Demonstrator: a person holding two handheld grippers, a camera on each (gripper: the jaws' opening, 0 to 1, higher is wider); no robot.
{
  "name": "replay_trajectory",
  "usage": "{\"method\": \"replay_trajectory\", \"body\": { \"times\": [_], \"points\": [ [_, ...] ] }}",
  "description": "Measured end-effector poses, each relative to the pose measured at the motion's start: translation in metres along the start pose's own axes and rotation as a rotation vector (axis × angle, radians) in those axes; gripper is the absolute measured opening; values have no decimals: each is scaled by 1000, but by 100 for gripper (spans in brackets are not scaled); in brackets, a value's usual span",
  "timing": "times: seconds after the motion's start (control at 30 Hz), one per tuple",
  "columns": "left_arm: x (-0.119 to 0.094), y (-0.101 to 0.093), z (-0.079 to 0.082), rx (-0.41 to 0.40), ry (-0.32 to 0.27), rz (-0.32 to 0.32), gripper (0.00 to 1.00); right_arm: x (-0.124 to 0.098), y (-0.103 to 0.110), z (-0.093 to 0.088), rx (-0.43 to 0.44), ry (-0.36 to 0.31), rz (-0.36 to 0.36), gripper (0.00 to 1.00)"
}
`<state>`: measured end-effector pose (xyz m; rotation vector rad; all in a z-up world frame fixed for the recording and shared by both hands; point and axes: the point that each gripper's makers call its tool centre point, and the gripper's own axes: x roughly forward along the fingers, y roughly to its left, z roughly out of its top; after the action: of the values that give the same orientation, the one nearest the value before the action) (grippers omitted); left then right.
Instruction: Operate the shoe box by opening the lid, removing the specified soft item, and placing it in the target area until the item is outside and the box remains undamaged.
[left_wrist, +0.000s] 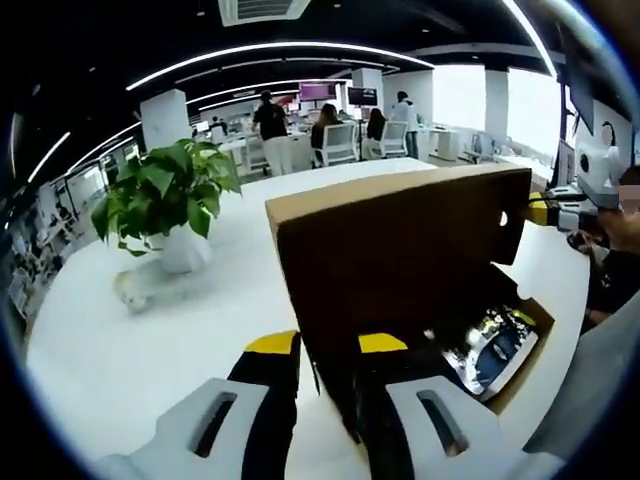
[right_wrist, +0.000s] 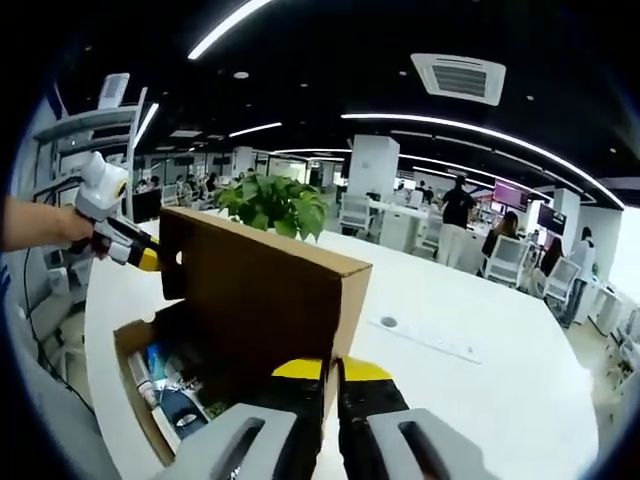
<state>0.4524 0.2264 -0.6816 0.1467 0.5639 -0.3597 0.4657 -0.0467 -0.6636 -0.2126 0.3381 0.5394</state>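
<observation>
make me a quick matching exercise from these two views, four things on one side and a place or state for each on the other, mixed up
Things:
1. brown cardboard shoe box lid
2. green leafy potted plant
3. left tongs
4. blue and black soft item

States:
A. lying inside the open box
B. raised upright
C. standing on the white table
D. closed on the lid's edge

Pairs: 1-B, 2-C, 3-D, 4-A

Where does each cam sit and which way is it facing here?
Left gripper view: rides the left gripper, looking along its jaws, which pinch the raised lid of the shoe box; the plant stands beyond.
Right gripper view: rides the right gripper, jaws on the lid's other end; a hand shows at left.
Shared: lid, box, plant, white table.
</observation>
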Motion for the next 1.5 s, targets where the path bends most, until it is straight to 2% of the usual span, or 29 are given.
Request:
{"method": "replay_trajectory", "body": {
  "times": [0.1, 0.3, 0.83, 1.5],
  "points": [
    [1, 0, -1, 16, 5, 6, 21, 0, 0, 0, 1, -3, 0, 0],
    [3, 10, 1, 8, -3, 30, 10, 3, -3, 1, 23, -14, -5, 0],
    [18, 18, 4, 0, -8, 43, 6, 12, -10, 3, 44, -11, -9, 0],
    [27, 27, 7, -8, -18, 60, 1, 22, -15, 5, 88, -19, -7, 0]
  ]
}}
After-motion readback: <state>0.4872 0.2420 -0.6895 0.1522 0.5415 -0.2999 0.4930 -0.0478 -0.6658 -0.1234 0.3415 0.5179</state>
